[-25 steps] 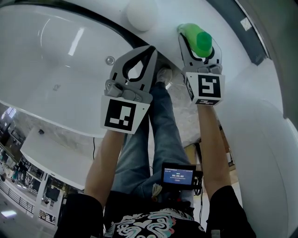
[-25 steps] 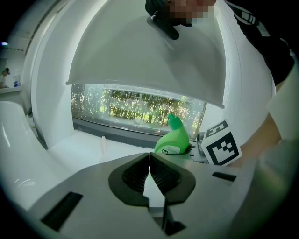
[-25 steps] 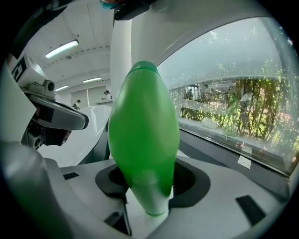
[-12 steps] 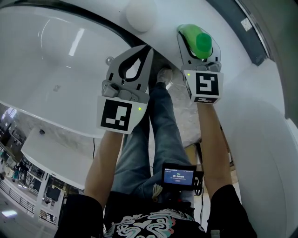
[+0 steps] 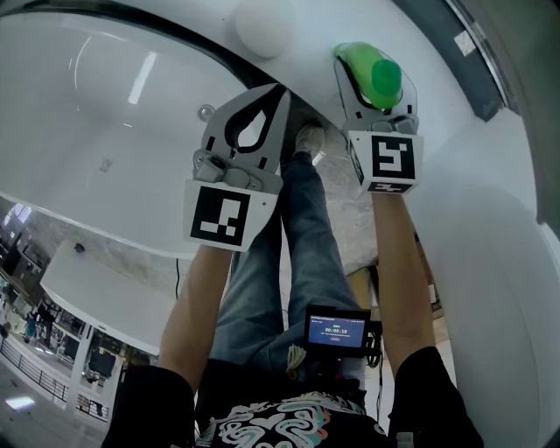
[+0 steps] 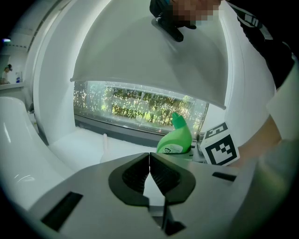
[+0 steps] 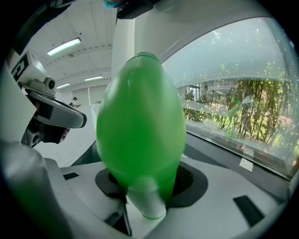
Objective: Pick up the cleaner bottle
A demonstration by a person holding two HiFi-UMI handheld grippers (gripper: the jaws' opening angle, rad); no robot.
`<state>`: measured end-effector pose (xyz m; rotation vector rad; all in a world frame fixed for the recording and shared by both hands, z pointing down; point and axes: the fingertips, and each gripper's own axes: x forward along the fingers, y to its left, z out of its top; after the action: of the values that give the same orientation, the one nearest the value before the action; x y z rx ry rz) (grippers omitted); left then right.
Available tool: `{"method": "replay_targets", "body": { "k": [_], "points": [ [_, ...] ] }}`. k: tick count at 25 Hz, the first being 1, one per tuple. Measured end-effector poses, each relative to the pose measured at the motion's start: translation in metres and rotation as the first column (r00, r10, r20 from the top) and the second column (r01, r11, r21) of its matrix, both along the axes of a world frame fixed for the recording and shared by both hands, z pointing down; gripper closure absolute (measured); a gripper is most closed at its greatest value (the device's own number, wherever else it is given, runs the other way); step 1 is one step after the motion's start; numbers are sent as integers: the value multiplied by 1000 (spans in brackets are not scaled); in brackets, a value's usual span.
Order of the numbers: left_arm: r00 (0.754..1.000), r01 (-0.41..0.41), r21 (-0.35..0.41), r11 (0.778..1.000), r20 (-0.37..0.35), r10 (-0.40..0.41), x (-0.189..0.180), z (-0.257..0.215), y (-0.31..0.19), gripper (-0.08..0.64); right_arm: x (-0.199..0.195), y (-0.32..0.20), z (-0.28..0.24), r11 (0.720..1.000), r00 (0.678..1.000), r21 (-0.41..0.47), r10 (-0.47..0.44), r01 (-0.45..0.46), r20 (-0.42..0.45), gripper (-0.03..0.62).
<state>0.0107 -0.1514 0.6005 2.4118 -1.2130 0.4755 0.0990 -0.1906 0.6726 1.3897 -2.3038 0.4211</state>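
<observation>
The cleaner bottle [image 5: 376,74] is bright green plastic and sits between the jaws of my right gripper [image 5: 374,86], which is shut on it at the top right of the head view. In the right gripper view the green bottle [image 7: 140,135] fills the middle, with the jaws pressed against its lower part. The left gripper view shows the same bottle [image 6: 176,138] beside the right gripper's marker cube [image 6: 219,148]. My left gripper [image 5: 276,94] hangs to the left of it over the tub edge, shut with nothing in it [image 6: 149,161].
A white bathtub [image 5: 105,96] curves across the left, with a round metal fitting [image 5: 206,112] on its wall. A white round object [image 5: 262,24] sits at the top. The person's legs and shoe [image 5: 308,138] stand below. A window [image 6: 140,105] runs behind the ledge.
Both grippers have drifted only slightly. The bottle stays in the right gripper, and the left stays shut and empty.
</observation>
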Motion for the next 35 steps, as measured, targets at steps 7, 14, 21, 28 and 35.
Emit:
{"method": "replay_targets", "body": {
  "k": [7,14,21,28,35],
  "points": [
    [1000,-2,-15,1000,-9,2,-3,0,-1,545,8,-5,-2,998,995,-24,53,-51,85,387],
    [1000,-12,-17,1000,-18,12,-5,1,8,545,28,-12,-3,988,962,-57,150,-140,227,388],
    [1000,17,-15,1000,-13,-17,-32,10,-1,545,45,-21,6,958,854,-136,286,-252,434,388],
    [1000,27,15,1000,13,-27,-36,14,8,545,65,-2,21,895,626,-271,442,-353,643,390],
    [1000,28,2,1000,11,-28,-44,15,20,545,60,13,34,854,390,-390,508,-345,767,390]
  ]
}}
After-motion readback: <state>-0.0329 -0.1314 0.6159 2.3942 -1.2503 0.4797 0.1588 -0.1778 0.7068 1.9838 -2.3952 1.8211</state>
